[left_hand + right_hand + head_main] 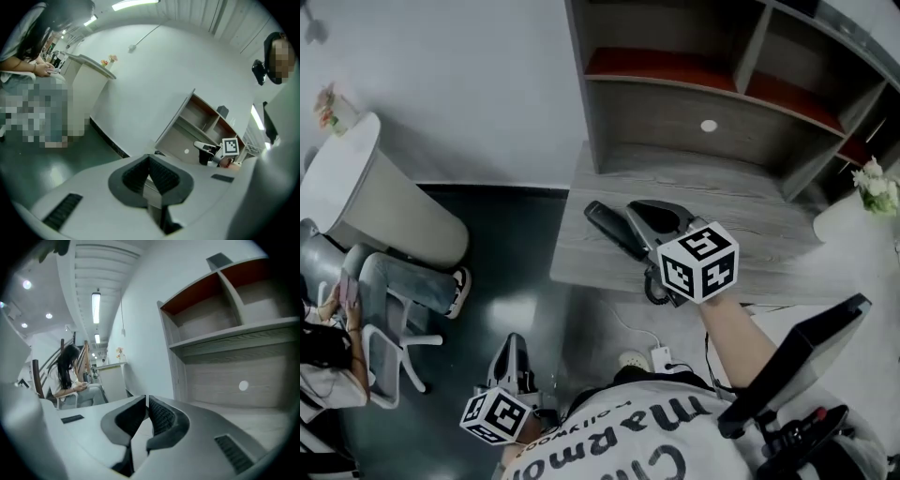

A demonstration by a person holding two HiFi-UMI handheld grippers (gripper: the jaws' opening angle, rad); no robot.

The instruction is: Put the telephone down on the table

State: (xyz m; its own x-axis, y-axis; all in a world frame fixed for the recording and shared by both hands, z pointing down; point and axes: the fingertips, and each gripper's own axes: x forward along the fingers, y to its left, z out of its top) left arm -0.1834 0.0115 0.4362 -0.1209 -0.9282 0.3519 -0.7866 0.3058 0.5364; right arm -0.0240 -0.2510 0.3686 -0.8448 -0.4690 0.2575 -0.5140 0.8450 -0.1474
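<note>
Lying flat on the grey wooden table [741, 211], the dark telephone [612, 230] sits just beside the fingertips of the right gripper [636, 208], apart from them. That gripper's fingers are pressed together with nothing between them. The left gripper [514, 342], well away from the telephone, also has its fingers together and empty. Large letters on the person's shirt [647, 441] seem to read "marmo".
</note>
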